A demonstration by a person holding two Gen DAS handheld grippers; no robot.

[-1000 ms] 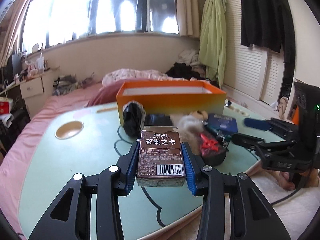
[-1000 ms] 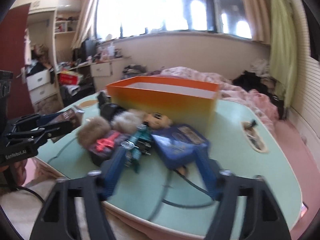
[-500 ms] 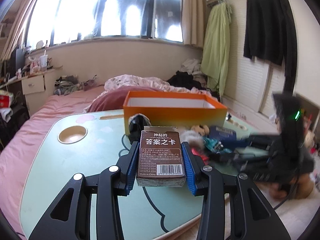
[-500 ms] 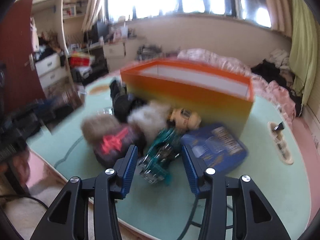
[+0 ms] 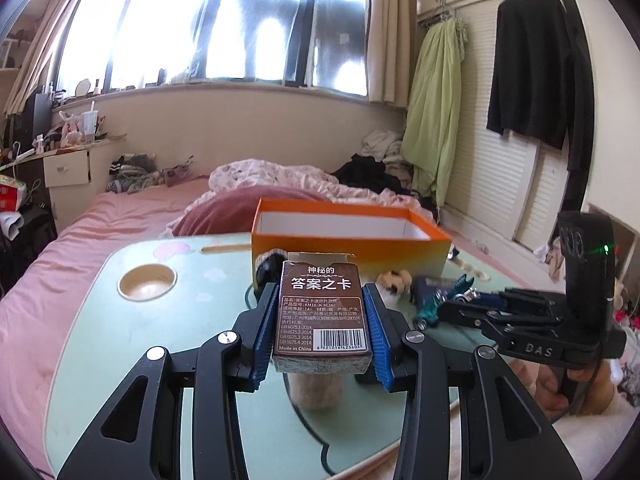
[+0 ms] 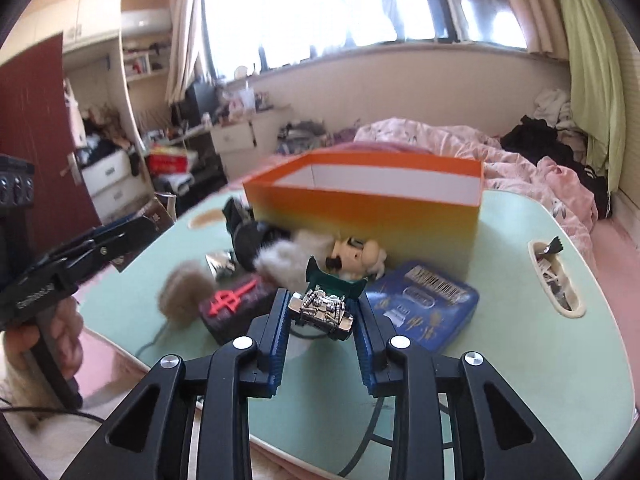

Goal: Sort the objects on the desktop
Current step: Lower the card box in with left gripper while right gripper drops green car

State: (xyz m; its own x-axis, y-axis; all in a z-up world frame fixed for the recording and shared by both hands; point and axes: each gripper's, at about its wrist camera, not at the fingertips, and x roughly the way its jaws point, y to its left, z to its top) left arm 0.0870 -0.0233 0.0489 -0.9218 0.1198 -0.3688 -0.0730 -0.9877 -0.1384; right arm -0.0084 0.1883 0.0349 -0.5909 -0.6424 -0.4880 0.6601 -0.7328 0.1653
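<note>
My left gripper [image 5: 321, 292] is shut on a brown card box [image 5: 321, 320] with white print and holds it above the pale green table [image 5: 100, 340]. In the right wrist view that gripper [image 6: 136, 232] shows at the left, with a hand on its handle. My right gripper [image 6: 322, 300] has its jaws closing on a green toy car [image 6: 322, 308] with a chrome engine, and the blue pads touch the car's sides. From the left wrist view the car [image 5: 436, 304] sticks out of the right gripper's tips. An open orange box [image 6: 360, 216] stands behind the pile.
Around the car lie a blue tin [image 6: 432, 308], a black case with a red symbol [image 6: 232, 304], a brown fur ball [image 6: 184, 292], a cream plush figure [image 6: 356, 256] and a black object [image 6: 244, 236]. The table has a round cup recess [image 5: 147, 281]. A pink bed lies beyond.
The right gripper has moved in over the pile and its jaws have narrowed around the green toy car. The left gripper has risen slightly, still gripping the card box.
</note>
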